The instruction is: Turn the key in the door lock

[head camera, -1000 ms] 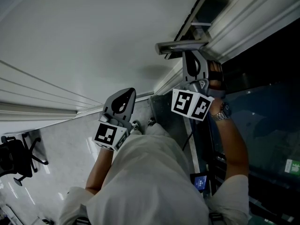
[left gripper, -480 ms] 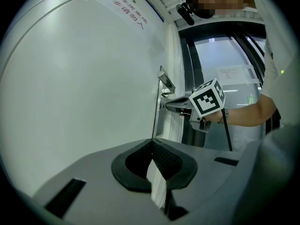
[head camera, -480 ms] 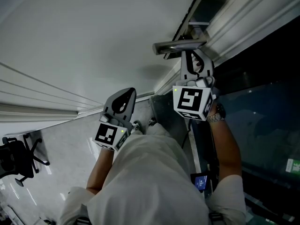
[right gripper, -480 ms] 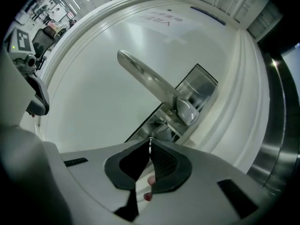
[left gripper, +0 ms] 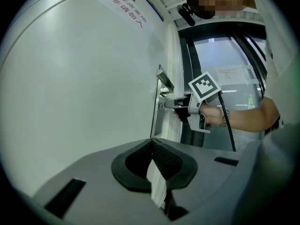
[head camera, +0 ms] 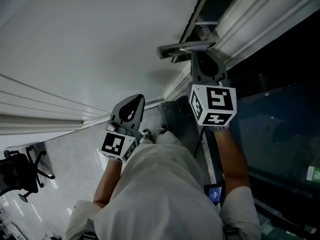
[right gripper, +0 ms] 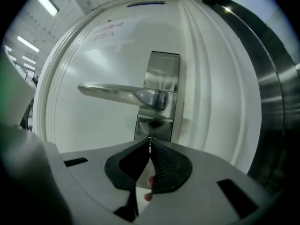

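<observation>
A silver lever handle (right gripper: 117,92) sits on a metal lock plate (right gripper: 163,74) on the white door (head camera: 90,44). Just below the lever, my right gripper (right gripper: 150,139) points at the keyhole. Its jaws have just been closing and now stand shut, with a thin sliver of the key pinched at the tips and the rest hidden. The head view shows this gripper (head camera: 201,59) under the handle (head camera: 185,49), and the left gripper view shows it (left gripper: 171,105) at the door's edge. My left gripper (left gripper: 152,145) is shut on nothing and hangs level, away from the door (head camera: 136,98).
Ribbed white door-frame trim (head camera: 260,19) runs beside the lock, with dark glass panelling (head camera: 280,134) to its right. An office chair (head camera: 20,171) stands on the pale floor at the lower left. The person's white clothing (head camera: 160,194) fills the lower middle.
My right gripper has rolled about its own line at the lock, so its marker cube shows a different face. The left gripper has stayed put.
</observation>
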Motion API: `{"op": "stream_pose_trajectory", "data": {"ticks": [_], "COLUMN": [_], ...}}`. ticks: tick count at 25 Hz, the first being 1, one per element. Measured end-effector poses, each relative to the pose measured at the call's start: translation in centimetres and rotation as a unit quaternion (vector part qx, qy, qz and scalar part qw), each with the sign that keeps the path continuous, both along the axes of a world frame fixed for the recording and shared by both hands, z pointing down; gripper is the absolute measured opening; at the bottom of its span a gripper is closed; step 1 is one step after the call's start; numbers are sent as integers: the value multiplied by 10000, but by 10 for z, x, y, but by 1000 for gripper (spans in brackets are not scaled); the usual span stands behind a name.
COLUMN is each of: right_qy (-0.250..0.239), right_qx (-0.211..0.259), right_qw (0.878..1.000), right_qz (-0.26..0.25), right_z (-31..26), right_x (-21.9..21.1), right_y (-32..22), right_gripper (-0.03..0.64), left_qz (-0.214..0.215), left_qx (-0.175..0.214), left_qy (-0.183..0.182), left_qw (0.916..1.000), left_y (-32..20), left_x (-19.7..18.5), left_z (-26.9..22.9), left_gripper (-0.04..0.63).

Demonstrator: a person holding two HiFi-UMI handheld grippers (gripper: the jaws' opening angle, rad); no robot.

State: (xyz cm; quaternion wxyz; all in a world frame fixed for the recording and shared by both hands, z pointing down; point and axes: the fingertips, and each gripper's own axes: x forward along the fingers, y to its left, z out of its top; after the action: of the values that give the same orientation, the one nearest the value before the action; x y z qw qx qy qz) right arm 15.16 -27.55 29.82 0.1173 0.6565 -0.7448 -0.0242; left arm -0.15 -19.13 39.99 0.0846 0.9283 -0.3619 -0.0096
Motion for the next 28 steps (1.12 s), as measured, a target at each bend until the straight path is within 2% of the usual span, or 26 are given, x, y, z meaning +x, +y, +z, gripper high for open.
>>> {"op": "stream_pose_trajectory", "data": {"ticks": [2, 4, 8, 12, 16, 19, 21, 24, 27, 28], "right_qy": [-717, -1419, -2613, -3834, -4768, -5435, -5775, -6139, -6527, -6579], "right_qx": [-48, -80, -248, -469, -638, -761, -810, -886, -908, -897], "right_qw": [9974, 9898, 9649, 9223, 8766, 8358, 8118, 7836, 7510, 7464], "right_qz": [-8, -22, -65, -132, -76, -185, -302, -351, -414, -448], "right_z": [0, 0, 3, 6, 10, 12, 12, 13, 14, 14], "right_x": [2, 5, 10, 14, 19, 22, 22, 21, 21, 21], "right_y": [0, 0, -1, -1, -1, -2, -3, -4, -5, -5], "right_gripper": [11, 11, 11, 12, 12, 12, 12, 12, 12, 12], "left_qz": [-1, 28, -12, -22, 7, -34, -25, 8, -2, 5], "left_qx": [15, -14, 9, -12, -128, -76, -124, -224, -73, -50], "left_qy": [4, -26, 20, 15, -121, -41, -64, -124, -40, -28], "left_qw": [10000, 10000, 10000, 10000, 9998, 10000, 9999, 9997, 10000, 10000], "left_y": [-1, 0, -3, -2, -2, -4, -4, -3, -6, -6], "left_x": [0, 0, -1, -3, -5, -7, -7, -7, -4, -3], "left_z": [-1, 1, 0, 3, 7, 6, 10, 17, 7, 6], "left_gripper": [5, 5, 5, 5, 6, 5, 5, 5, 5, 5]}}
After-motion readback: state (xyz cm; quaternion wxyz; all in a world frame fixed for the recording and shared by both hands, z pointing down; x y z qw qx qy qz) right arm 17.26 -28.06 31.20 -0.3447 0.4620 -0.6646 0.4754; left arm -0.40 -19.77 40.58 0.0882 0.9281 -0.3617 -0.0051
